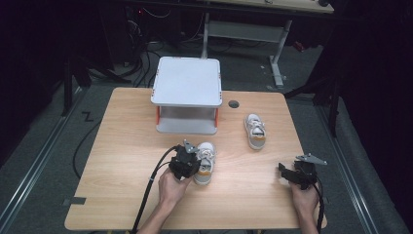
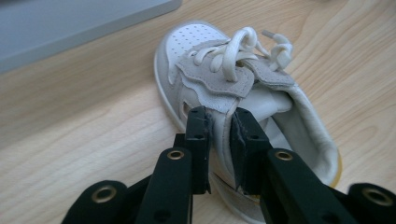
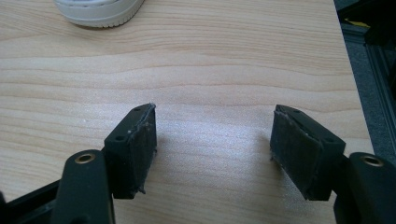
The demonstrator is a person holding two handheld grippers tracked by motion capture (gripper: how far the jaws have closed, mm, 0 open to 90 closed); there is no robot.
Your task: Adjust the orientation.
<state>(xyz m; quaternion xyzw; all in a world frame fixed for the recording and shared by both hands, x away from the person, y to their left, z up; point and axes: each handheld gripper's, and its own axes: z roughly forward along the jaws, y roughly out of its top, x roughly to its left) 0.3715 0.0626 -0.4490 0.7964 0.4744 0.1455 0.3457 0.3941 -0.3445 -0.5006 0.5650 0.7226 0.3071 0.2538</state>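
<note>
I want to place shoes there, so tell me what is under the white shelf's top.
Under the white shelf top, the high view shows a bare lower tray between orange-trimmed posts. The back part of that space is covered by the top, so I cannot tell what lies there.

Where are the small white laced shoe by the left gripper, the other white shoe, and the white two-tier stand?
small white laced shoe [image 2: 224, 70], left gripper view, laces
other white shoe [image 1: 255, 129], high view, upper
white two-tier stand [image 1: 186, 80], high view, top
</note>
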